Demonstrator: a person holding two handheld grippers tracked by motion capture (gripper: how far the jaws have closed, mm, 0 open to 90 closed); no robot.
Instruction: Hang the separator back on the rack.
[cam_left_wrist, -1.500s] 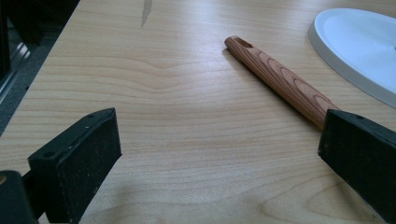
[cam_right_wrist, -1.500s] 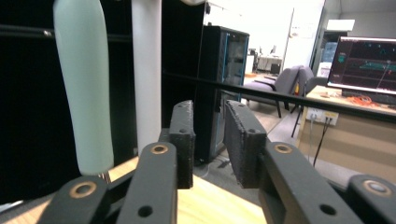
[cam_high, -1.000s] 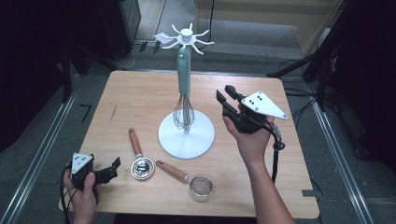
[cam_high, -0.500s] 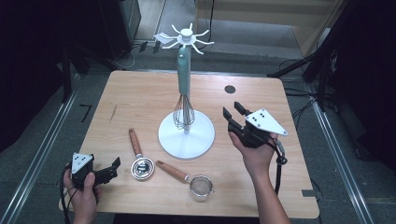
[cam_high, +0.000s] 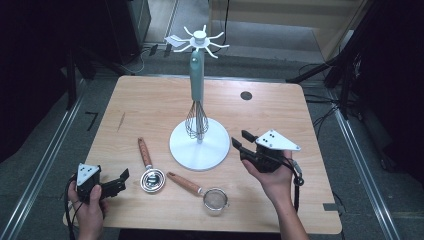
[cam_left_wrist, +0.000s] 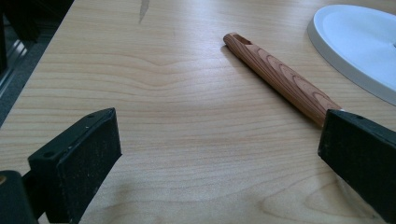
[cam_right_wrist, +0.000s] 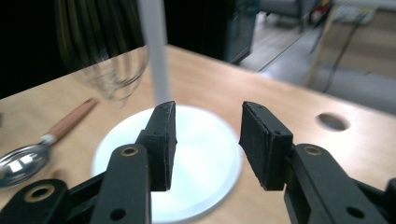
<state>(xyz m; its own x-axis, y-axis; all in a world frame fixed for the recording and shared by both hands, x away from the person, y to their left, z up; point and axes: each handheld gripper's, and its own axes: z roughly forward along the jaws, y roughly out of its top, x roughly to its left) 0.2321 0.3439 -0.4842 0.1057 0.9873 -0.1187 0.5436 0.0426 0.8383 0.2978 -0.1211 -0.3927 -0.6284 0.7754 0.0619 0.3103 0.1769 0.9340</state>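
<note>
Whisk (cam_high: 197, 121) hangs on stand (cam_high: 199, 145), spoon (cam_high: 151, 177) and strainer (cam_high: 216, 199) nearby.

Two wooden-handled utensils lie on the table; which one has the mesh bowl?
The strainer, the one lying nearer the right gripper. Its bowl is fine wire mesh, while the spoon to its left has a solid shiny metal bowl.

White stand (cam_high: 199, 147), teal-handled whisk (cam_high: 196, 107), wood-grain table (cam_high: 150, 107).

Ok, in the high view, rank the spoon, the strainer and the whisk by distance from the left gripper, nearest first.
1. spoon, just right of the left gripper.
2. strainer, farther right, by the near edge.
3. whisk, hanging on the stand, up and right.
</note>
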